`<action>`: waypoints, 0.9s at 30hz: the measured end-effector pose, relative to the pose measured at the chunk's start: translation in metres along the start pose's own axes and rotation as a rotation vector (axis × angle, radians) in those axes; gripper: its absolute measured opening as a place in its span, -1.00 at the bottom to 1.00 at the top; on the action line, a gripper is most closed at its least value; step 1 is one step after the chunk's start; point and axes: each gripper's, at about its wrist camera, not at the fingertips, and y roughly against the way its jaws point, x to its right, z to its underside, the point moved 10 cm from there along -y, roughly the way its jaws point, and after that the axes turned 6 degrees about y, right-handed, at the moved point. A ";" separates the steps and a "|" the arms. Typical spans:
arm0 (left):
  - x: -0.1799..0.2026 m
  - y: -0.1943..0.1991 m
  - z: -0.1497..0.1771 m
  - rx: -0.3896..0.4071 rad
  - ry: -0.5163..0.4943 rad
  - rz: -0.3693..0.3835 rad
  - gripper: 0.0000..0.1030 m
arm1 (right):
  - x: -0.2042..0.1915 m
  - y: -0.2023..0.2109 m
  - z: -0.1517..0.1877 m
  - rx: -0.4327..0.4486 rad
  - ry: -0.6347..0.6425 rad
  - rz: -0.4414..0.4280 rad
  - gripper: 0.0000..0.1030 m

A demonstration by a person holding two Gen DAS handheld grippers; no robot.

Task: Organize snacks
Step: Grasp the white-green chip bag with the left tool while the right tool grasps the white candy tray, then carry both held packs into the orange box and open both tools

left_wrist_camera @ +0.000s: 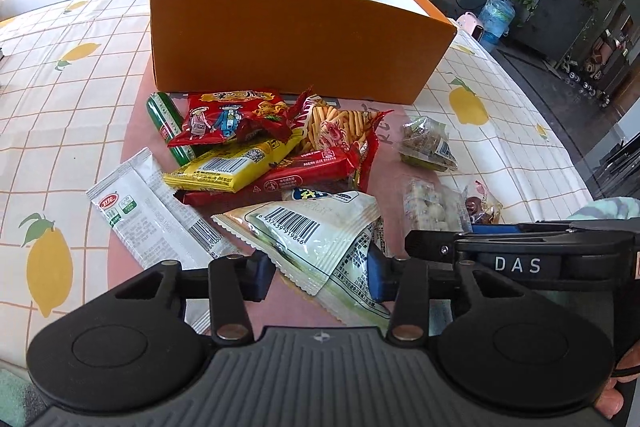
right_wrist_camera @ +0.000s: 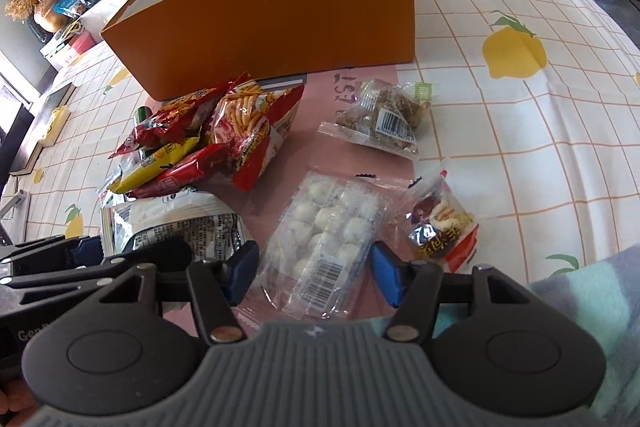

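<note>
An orange box (left_wrist_camera: 280, 35) with a white inside stands open behind a heap of snack packets; it also shows in the right wrist view (right_wrist_camera: 288, 11). My left gripper (left_wrist_camera: 320, 273) is open, its blue pads on either side of a white barcoded packet (left_wrist_camera: 316, 231) without pinching it. My right gripper (right_wrist_camera: 316, 273) is open around the near end of a clear tray of white balls (right_wrist_camera: 324, 227). The white packet also shows in the right wrist view (right_wrist_camera: 180, 227).
Red and yellow packets (left_wrist_camera: 260, 147), a green sausage (left_wrist_camera: 166, 119), a white sachet (left_wrist_camera: 148, 207), a nut packet (right_wrist_camera: 384, 119) and a date packet (right_wrist_camera: 444, 227) lie on a pink mat (right_wrist_camera: 316, 143) over a lemon-print cloth (right_wrist_camera: 520, 99). The other gripper (left_wrist_camera: 520, 255) is close on the right.
</note>
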 end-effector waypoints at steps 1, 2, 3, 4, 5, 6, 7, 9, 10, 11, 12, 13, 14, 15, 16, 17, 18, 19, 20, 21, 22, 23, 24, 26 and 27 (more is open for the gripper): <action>0.001 0.003 0.001 0.001 -0.003 -0.001 -0.03 | 0.000 0.004 0.000 0.006 0.002 -0.001 0.15; 0.002 0.006 0.001 0.003 -0.004 -0.003 -0.03 | -0.001 0.008 -0.001 0.012 0.003 -0.002 0.15; 0.003 0.010 0.002 0.008 -0.004 -0.004 -0.03 | -0.001 0.013 -0.001 0.023 0.004 -0.004 0.15; 0.004 0.014 0.002 0.012 -0.005 -0.005 -0.03 | -0.002 0.018 -0.002 0.034 0.005 -0.006 0.15; 0.005 0.018 0.002 0.019 -0.010 -0.005 -0.03 | -0.003 0.023 -0.003 0.046 0.009 -0.007 0.15; 0.006 0.023 0.001 0.027 -0.017 -0.007 -0.03 | -0.004 0.028 -0.004 0.058 0.013 -0.007 0.15; 0.007 0.027 0.001 0.034 -0.021 -0.008 -0.03 | -0.004 0.033 -0.005 0.068 0.016 -0.007 0.15; 0.010 0.035 -0.002 0.056 -0.030 -0.013 -0.03 | -0.006 0.041 -0.006 0.088 0.020 -0.007 0.15; 0.010 0.040 -0.003 0.068 -0.030 -0.015 -0.03 | -0.006 0.046 -0.007 0.097 0.022 -0.007 0.15; 0.012 0.045 -0.005 0.082 -0.030 -0.015 -0.03 | -0.006 0.050 -0.008 0.107 0.025 -0.006 0.15; 0.012 0.049 -0.006 0.093 -0.030 -0.015 -0.03 | -0.006 0.054 -0.009 0.117 0.028 -0.005 0.15; 0.013 0.054 -0.008 0.106 -0.032 -0.016 -0.03 | -0.007 0.060 -0.011 0.130 0.033 -0.005 0.15; 0.013 0.059 -0.011 0.120 -0.035 -0.017 -0.03 | -0.008 0.065 -0.013 0.142 0.039 -0.005 0.15; 0.014 0.063 -0.014 0.132 -0.039 -0.020 -0.03 | -0.009 0.070 -0.016 0.154 0.046 -0.004 0.15; 0.014 0.067 -0.018 0.144 -0.043 -0.025 -0.03 | -0.010 0.075 -0.018 0.165 0.055 -0.004 0.15; 0.014 0.071 -0.022 0.157 -0.047 -0.030 -0.03 | -0.011 0.079 -0.021 0.175 0.063 -0.003 0.15; 0.014 0.075 -0.025 0.171 -0.051 -0.033 -0.03 | -0.012 0.084 -0.026 0.186 0.074 -0.002 0.15; 0.014 0.079 -0.029 0.183 -0.054 -0.037 -0.03 | -0.014 0.088 -0.029 0.195 0.083 -0.003 0.15; 0.014 0.082 -0.034 0.194 -0.058 -0.042 -0.03 | -0.016 0.092 -0.033 0.203 0.092 -0.004 0.15; 0.013 0.085 -0.039 0.205 -0.062 -0.047 -0.03 | -0.017 0.095 -0.036 0.210 0.100 -0.005 0.15; 0.012 0.088 -0.044 0.216 -0.063 -0.053 -0.03 | -0.019 0.099 -0.041 0.218 0.111 -0.005 0.15; 0.011 0.092 -0.049 0.228 -0.065 -0.061 -0.03 | -0.021 0.102 -0.046 0.225 0.121 -0.003 0.15; 0.010 0.094 -0.054 0.239 -0.067 -0.067 -0.03 | -0.022 0.104 -0.051 0.233 0.132 -0.001 0.15; 0.008 0.098 -0.066 0.262 -0.069 -0.077 -0.03 | -0.026 0.109 -0.061 0.247 0.155 0.002 0.15; 0.008 0.100 -0.072 0.279 -0.077 -0.081 -0.03 | -0.028 0.111 -0.067 0.253 0.167 0.001 0.15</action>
